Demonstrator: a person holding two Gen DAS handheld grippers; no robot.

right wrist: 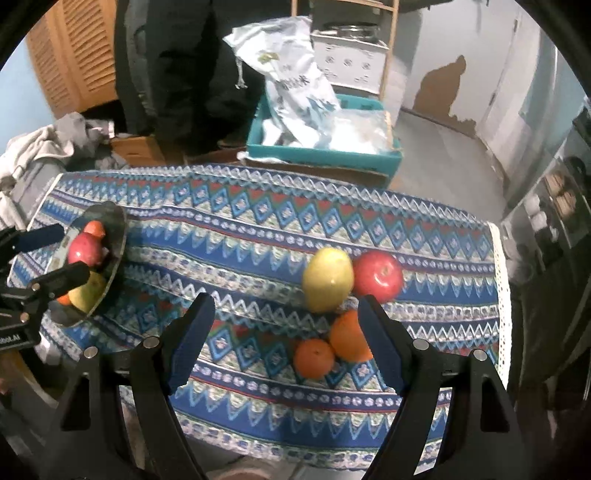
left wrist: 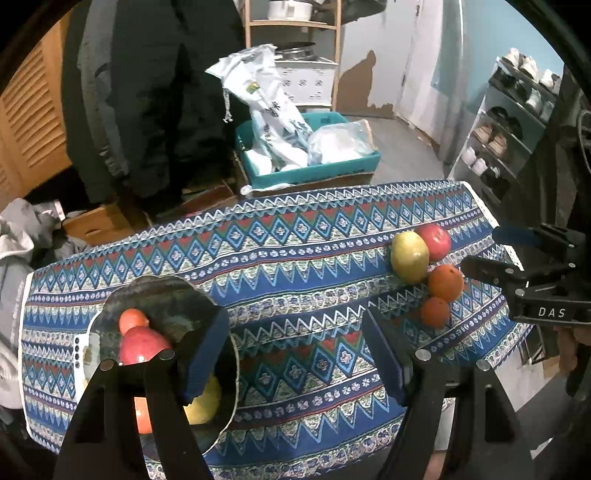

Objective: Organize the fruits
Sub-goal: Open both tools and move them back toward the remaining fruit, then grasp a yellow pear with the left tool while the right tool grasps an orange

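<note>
The left gripper [left wrist: 295,354] stands about half open and holds nothing; between its two fingers only the patterned tablecloth [left wrist: 295,258] shows. Its left finger [left wrist: 207,354] hangs over the right rim of the dark bowl [left wrist: 173,291] in the lower left of the left wrist view, but I cannot tell if it touches the rim. The gripper points steeply down at the table.

The right gripper [right wrist: 286,339] is also about half open and empty. In the right wrist view its right finger [right wrist: 380,343] stands in front of the larger orange [right wrist: 347,336], at the lower centre of the frame; whether it touches the fruit I cannot tell. The smaller orange [right wrist: 314,358] lies between the two fingers, close to the right one and touching neither. This gripper also points steeply down.

The fruits are in two groups. In the bowl lie a red apple [left wrist: 142,345], an orange fruit [left wrist: 133,319] behind it and a yellow fruit [left wrist: 205,404], partly hidden by the left finger. On the cloth, at the right side of the table, a yellow-green fruit [right wrist: 327,278] lies beside a second red apple [right wrist: 378,275], with the two oranges just in front of them.

Behind the table stand a teal crate [right wrist: 321,153] with white plastic bags [right wrist: 291,74], a wooden shelf [left wrist: 291,26] and a person in dark clothing [left wrist: 155,92]. A shoe rack [left wrist: 509,122] is at the right edge of the left wrist view.
</note>
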